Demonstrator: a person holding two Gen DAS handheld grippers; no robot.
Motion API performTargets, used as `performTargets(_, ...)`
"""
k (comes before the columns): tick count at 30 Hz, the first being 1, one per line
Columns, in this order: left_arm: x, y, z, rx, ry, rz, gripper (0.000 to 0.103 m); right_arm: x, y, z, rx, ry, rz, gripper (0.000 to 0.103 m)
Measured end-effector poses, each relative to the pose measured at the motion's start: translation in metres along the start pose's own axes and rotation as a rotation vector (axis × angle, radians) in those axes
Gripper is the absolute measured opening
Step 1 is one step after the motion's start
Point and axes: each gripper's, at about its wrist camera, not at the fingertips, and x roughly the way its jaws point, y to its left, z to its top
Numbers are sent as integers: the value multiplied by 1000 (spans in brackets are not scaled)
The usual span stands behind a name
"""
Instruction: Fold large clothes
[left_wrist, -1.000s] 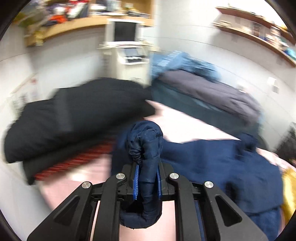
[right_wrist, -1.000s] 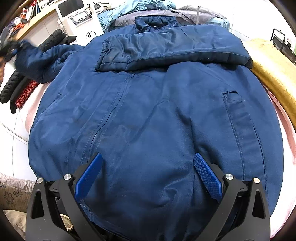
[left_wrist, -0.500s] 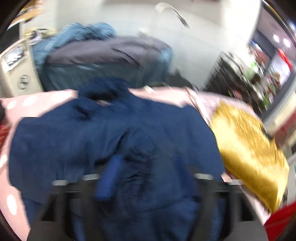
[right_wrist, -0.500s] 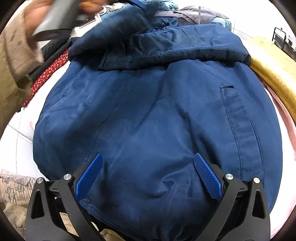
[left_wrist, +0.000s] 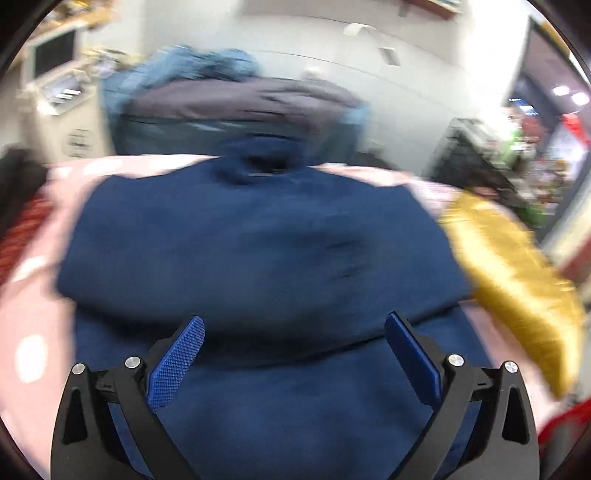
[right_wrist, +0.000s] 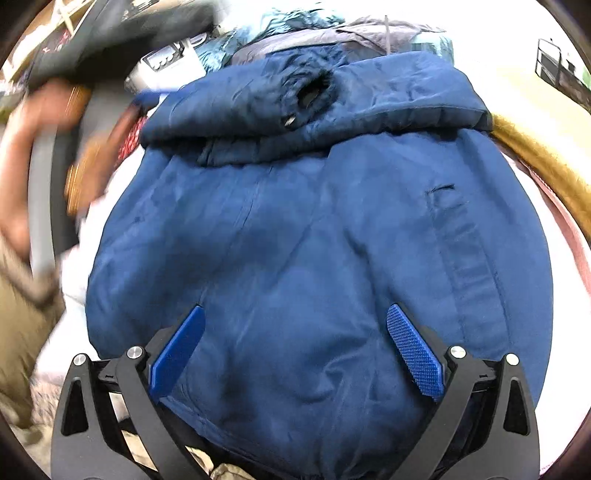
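A large navy blue jacket (right_wrist: 314, 240) lies flat on a pink spotted surface (left_wrist: 33, 317). Both sleeves are folded across its upper part, forming a band below the collar (right_wrist: 310, 88). In the left wrist view the jacket (left_wrist: 258, 251) fills the middle, blurred by motion. My left gripper (left_wrist: 295, 332) is open and empty above the folded sleeves. My right gripper (right_wrist: 295, 332) is open and empty above the jacket's lower hem. The person's hand and the left gripper's grey handle (right_wrist: 44, 166) show blurred at the left of the right wrist view.
A golden yellow garment (left_wrist: 517, 288) lies to the right of the jacket, also in the right wrist view (right_wrist: 546, 162). A pile of grey and light blue clothes (left_wrist: 236, 99) sits behind the collar. A dark and red garment (left_wrist: 18, 221) lies left. A white machine (left_wrist: 62, 107) stands back left.
My left gripper carried the left sleeve across the jacket, let it go and opened; it now hovers over the folded sleeves. The right gripper stayed open in place.
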Motion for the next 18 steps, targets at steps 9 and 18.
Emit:
performTargets(9, -6, 112, -97, -204, 119, 250, 97, 14, 1, 64, 74, -34, 65, 97)
performTargets(18, -13, 156, -136, -356, 179, 236, 97, 66, 33, 173, 23, -115, -5, 73)
